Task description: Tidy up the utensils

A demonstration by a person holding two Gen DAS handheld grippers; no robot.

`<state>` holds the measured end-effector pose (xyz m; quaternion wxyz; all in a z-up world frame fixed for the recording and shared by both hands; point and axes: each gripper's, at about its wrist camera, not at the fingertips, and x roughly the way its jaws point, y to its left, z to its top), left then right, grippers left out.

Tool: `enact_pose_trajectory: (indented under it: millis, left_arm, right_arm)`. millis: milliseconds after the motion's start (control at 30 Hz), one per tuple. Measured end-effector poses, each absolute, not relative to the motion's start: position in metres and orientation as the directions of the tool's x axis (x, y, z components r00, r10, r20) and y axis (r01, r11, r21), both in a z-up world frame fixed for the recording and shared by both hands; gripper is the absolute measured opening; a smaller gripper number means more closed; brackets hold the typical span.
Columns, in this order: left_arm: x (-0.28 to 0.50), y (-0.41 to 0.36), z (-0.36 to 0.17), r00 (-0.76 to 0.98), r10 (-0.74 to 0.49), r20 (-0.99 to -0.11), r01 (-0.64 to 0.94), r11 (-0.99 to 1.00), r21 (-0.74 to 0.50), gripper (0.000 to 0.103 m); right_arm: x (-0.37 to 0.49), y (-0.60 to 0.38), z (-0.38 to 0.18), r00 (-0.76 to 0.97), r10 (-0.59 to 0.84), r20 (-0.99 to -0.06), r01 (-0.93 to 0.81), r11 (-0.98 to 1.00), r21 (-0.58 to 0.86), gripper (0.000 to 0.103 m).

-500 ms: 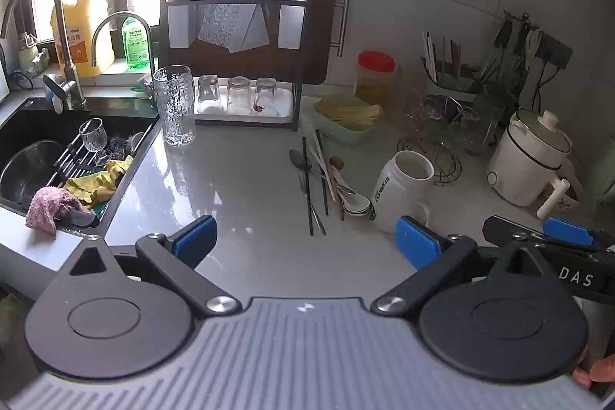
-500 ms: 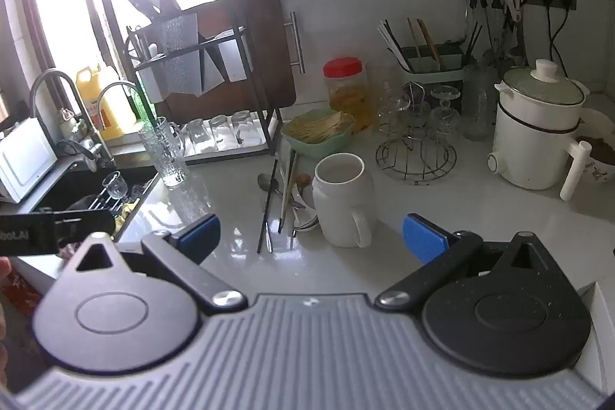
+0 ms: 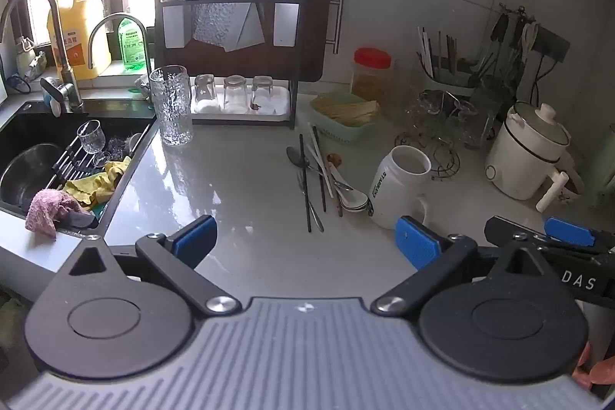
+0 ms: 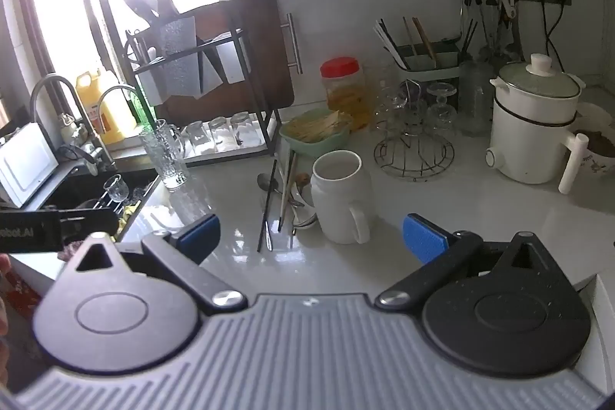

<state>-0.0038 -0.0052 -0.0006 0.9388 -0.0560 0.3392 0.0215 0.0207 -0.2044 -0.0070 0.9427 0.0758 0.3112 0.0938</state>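
Observation:
Loose utensils (image 3: 319, 179) lie in a heap on the grey counter: black chopsticks, pale chopsticks, a metal spoon and white ceramic spoons. A white mug (image 3: 399, 185) stands right beside them; both show again in the right wrist view, the utensils (image 4: 282, 202) left of the mug (image 4: 340, 195). A green utensil holder (image 4: 428, 64) with chopsticks stands at the back wall. My left gripper (image 3: 305, 243) hangs open above the counter, short of the heap. My right gripper (image 4: 311, 235) is open too, nearer than the mug, with nothing between its fingers.
A sink (image 3: 46, 156) with a wine glass, cloths and a pot lies at the left. A tall glass (image 3: 171, 104), a dish rack (image 3: 238, 56), a green basket (image 3: 344, 120), a red-lidded jar (image 3: 371, 72), a wire glass stand (image 4: 413, 137) and a white cooker (image 4: 534, 125) ring the counter.

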Motion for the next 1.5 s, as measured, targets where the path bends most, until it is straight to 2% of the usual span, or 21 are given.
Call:
enact_pose_trajectory:
  millis: [1067, 1200, 1500]
  left_arm:
    - [0.003, -0.02, -0.011, 0.721, -0.018, -0.693, -0.045, 0.996, -0.073, 0.101]
    - [0.005, -0.021, -0.013, 0.719, -0.024, -0.694, -0.039, 0.996, -0.074, 0.101]
    - [0.012, -0.02, -0.018, 0.72, -0.012, -0.694, -0.051, 0.996, -0.069, 0.101]
  right_arm:
    - [0.01, -0.206, -0.028, 0.752, 0.229, -0.618, -0.118, 0.969, 0.215, 0.103]
    - [0.011, -0.213, -0.026, 0.752, 0.247, -0.612, -0.108, 0.961, 0.255, 0.103]
    - [0.015, -0.218, -0.029, 0.759, 0.213, -0.615, -0.082, 0.969, 0.235, 0.103]
